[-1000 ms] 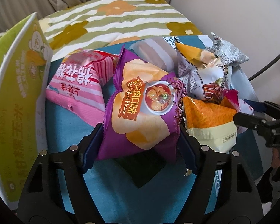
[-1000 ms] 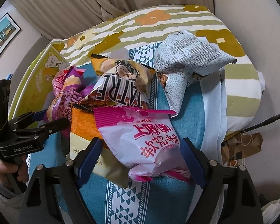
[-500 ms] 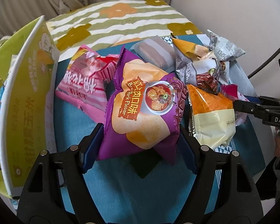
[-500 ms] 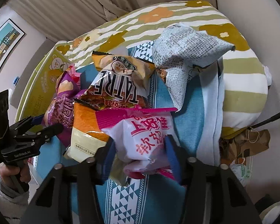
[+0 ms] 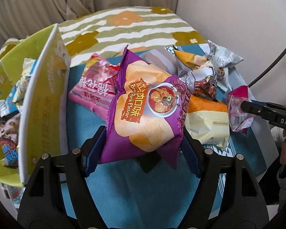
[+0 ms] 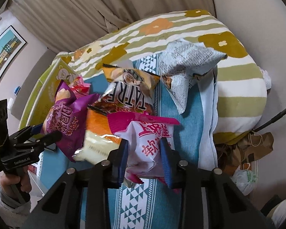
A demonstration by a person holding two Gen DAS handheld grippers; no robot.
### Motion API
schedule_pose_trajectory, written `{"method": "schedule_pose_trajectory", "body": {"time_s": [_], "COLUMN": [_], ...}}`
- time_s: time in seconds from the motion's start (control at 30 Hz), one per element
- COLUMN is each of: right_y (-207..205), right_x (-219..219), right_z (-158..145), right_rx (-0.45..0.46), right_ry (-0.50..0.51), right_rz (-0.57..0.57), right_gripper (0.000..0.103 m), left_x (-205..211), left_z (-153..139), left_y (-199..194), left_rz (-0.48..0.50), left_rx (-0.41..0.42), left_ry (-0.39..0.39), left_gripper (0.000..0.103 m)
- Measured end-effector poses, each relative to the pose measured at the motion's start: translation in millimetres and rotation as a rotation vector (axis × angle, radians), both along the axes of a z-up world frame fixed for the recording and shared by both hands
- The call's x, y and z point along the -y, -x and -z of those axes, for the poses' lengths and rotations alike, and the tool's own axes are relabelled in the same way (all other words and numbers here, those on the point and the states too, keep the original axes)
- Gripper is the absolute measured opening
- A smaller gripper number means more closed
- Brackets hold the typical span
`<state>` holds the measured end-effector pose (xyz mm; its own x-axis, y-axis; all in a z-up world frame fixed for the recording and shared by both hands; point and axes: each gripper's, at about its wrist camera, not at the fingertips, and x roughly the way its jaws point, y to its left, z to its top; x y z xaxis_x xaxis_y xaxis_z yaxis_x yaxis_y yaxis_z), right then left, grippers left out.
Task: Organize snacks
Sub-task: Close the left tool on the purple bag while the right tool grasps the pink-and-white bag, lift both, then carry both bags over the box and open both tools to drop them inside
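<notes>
My left gripper is shut on a purple chip bag and holds it above the blue cloth. It also shows in the right wrist view. My right gripper is shut on a white and pink snack bag, lifted off the cloth; that bag shows at the right of the left wrist view. An orange and cream bag, a pink striped bag, a brown-print bag and a grey bag lie on the cloth.
A yellow-green cardboard box stands at the left with several snack packs inside. A striped flowered blanket lies behind the pile. A wall is at the right; paper and plastic bags sit on the floor.
My right gripper closed on the white and pink bag and raised it. My left gripper lifted the purple bag and swung left, bringing the box's inside into view.
</notes>
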<state>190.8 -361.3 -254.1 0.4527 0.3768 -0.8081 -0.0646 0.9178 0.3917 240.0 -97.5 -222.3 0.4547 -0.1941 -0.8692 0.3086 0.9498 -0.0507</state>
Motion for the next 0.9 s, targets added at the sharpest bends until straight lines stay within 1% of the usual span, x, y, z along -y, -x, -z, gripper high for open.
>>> {"method": "schedule_pose_trajectory", "body": {"time_s": [0.23, 0.37, 0.53, 0.63, 0.7, 0.77, 0.9], "right_y": [12, 20, 25, 25, 20, 14, -2], "right_x": [-5, -13, -27, -41, -58, -75, -118], "right_z": [-28, -51, -81, -102, -119, -131, -152], "right_rx": [0.06, 0.103, 0.156, 0.192, 0.226, 0.256, 0.309], "right_ry": [-0.014, -0.017, -0.014, -0.029, -0.029, -0.024, -0.042], "right_rz": [-0.001, -0.014, -0.048, -0.077, -0.115, -0.146, -0.198], "right_gripper": [0.029, 0.029, 0.029, 0.029, 0.029, 0.028, 0.028], "left_x": [-10, -18, -40, -59, -77, -90, -133], "left_z": [-21, -41, -77, -98, -113, -122, -135], "left_y": [16, 26, 38, 40, 39, 34, 16], "left_rz": [-0.025, -0.05, -0.11, -0.15, -0.18, -0.197, -0.237], "left_rx": [0.044, 0.077, 0.123, 0.152, 0.185, 0.205, 0.232], "left_ry": [0.022, 0.042, 0.08, 0.1, 0.097, 0.089, 0.078], "left_gripper": [0.072, 0.072, 0.072, 0.072, 0.072, 0.072, 0.072]}}
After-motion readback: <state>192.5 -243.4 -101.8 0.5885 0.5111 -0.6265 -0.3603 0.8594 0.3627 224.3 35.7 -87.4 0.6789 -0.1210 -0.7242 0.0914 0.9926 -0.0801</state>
